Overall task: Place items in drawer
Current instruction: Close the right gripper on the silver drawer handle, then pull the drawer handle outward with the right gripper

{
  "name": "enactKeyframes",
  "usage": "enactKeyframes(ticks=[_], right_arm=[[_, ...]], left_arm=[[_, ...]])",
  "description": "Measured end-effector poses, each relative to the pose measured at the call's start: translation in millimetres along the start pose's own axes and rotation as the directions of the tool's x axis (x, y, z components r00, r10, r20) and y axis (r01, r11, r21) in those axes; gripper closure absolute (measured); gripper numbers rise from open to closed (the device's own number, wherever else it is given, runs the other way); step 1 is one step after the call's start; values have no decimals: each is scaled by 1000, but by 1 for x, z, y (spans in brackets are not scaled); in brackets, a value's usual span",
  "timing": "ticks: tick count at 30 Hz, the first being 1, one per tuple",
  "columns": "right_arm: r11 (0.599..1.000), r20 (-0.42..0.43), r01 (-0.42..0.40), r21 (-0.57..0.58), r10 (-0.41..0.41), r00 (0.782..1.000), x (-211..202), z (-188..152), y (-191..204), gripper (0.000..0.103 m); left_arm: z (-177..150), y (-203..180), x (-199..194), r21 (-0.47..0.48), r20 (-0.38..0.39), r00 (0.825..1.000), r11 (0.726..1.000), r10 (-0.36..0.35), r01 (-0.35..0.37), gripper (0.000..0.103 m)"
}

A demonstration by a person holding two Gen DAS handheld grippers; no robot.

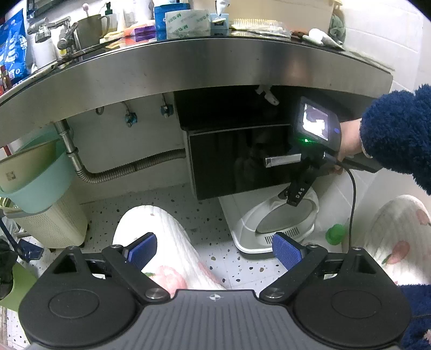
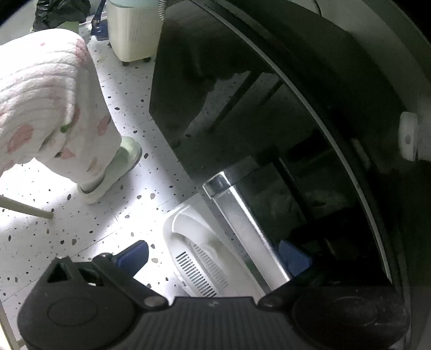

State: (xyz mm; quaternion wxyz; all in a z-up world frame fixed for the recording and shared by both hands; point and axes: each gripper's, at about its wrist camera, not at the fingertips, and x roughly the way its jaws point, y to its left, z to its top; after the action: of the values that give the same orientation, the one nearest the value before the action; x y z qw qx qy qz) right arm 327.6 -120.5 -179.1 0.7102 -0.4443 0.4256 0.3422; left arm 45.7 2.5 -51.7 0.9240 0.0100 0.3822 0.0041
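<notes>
A glossy black drawer front (image 1: 237, 161) hangs under the steel counter (image 1: 188, 67), with a silver bar handle (image 1: 282, 161) on its right half. A hand in a blue fleece sleeve (image 1: 390, 134) holds my right gripper (image 1: 289, 195) at that handle, fingers pointing down. In the right wrist view the right gripper (image 2: 214, 257) is open and straddles the handle (image 2: 242, 223); one blue pad (image 2: 134, 255) is on the floor side, the other (image 2: 293, 259) on the drawer side. My left gripper (image 1: 214, 251) is open and empty, low in front of the drawer. Wrapped tape rolls (image 1: 187, 24) and small boxes (image 1: 145, 32) lie on the counter.
A white round appliance (image 1: 269, 223) stands on the speckled floor right below the drawer. Left of it are a corrugated drain pipe (image 1: 129, 169), a teal basin (image 1: 35, 175) and a cream basket (image 1: 51, 223). The person's legs in pink-spotted white trousers (image 1: 167, 242) flank the left gripper. A faucet (image 1: 51, 29) is at the counter's left.
</notes>
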Motion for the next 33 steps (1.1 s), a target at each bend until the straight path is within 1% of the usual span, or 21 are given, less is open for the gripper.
enactKeyframes(ticks=[11,16,18,24,28,33], right_arm=[[1000,-12,7,5,-7,1000,0,1,6,0],[1000,-2,0,23,0,1000,-1,-1,5,0],[1000,-4,1,13,-1,1000,-2,-2,8,0],[1000,25,-1,0,1,1000,-11,-16,26,0],[1000,39,-1,17,0,999,-17,-21,37,0],[999,58,-10,35,8,998,-23,-26,41,0]], left_arm=[[2,7,-3,-26,23,1000,1000,-4,4,10],[3,9,-3,-32,24,1000,999,-2,3,10],[4,10,-3,-34,28,1000,999,-2,3,10],[5,10,0,-34,19,1000,999,-24,24,10],[5,4,-1,-15,25,999,999,-33,34,10],[5,3,-2,-8,33,999,999,-31,32,10]])
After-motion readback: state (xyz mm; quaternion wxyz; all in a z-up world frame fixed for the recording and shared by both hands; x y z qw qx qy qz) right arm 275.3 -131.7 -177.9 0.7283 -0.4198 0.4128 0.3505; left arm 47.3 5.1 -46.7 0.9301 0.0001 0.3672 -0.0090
